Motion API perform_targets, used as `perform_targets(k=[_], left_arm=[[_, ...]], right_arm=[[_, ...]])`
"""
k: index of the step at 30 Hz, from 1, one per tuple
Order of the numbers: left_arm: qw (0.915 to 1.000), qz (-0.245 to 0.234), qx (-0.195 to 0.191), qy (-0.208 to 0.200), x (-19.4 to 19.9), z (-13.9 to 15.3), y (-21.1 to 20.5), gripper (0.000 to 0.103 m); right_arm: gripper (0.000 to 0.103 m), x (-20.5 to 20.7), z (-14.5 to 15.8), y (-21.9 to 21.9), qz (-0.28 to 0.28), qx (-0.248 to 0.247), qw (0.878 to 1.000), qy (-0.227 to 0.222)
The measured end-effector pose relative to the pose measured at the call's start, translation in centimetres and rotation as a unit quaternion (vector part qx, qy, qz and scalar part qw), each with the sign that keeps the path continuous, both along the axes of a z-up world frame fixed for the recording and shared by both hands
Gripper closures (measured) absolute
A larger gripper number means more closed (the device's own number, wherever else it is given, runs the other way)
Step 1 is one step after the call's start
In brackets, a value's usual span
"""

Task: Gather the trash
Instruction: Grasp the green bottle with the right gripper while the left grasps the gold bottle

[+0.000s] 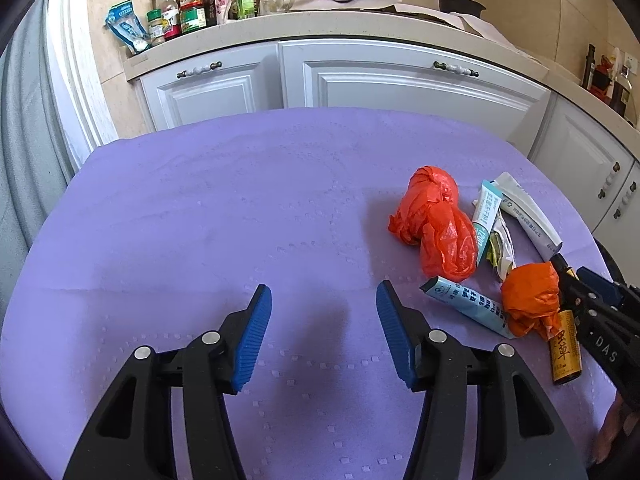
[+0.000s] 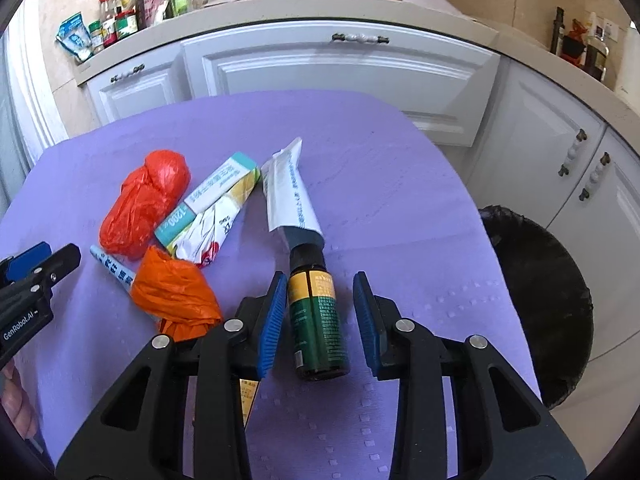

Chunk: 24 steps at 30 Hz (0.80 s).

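Observation:
A dark bottle (image 2: 316, 320) with a green and yellow label lies on the purple cloth between the fingers of my right gripper (image 2: 320, 300). The left pad is against it and a gap shows at the right pad. Beside it lie a white tube (image 2: 290, 192), a teal box (image 2: 212, 200), a crumpled wrapper (image 2: 208, 236), a teal stick pack (image 2: 110, 266), an orange bag (image 2: 176, 296) and a red bag (image 2: 144, 200). My left gripper (image 1: 323, 292) stands open over bare cloth, left of the red bag (image 1: 432, 220) and with nothing between its fingers.
A black-lined trash bin (image 2: 540, 300) stands on the floor right of the table (image 1: 200, 220). White cabinets (image 1: 400, 88) run behind, their counter crowded with jars and a pan. A hand (image 2: 18, 404) shows at the left edge.

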<state>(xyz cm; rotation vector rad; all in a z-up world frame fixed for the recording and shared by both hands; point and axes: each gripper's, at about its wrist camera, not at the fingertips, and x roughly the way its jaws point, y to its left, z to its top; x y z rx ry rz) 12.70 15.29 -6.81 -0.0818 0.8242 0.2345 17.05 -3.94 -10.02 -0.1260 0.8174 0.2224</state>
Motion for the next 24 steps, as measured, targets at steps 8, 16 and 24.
perform_targets(k=[8,16,24], left_arm=[[0.9999,-0.014,-0.001,-0.001,-0.2,0.1,-1.6,0.049],[0.9985,-0.055,-0.005,-0.009,-0.8,0.7,-5.5,0.049],[0.9945,-0.103,-0.009,-0.012,-1.2,0.9,-10.2,0.049]], right_arm=[[0.079,-0.5,0.3,-0.6,-0.007,0.001,1.0,-0.009],[0.079,-1.9,1.3,-4.2,-0.045,0.01,0.998,-0.033],[0.079,-3.4,1.8,-9.0,-0.092,0.019,0.994,-0.048]])
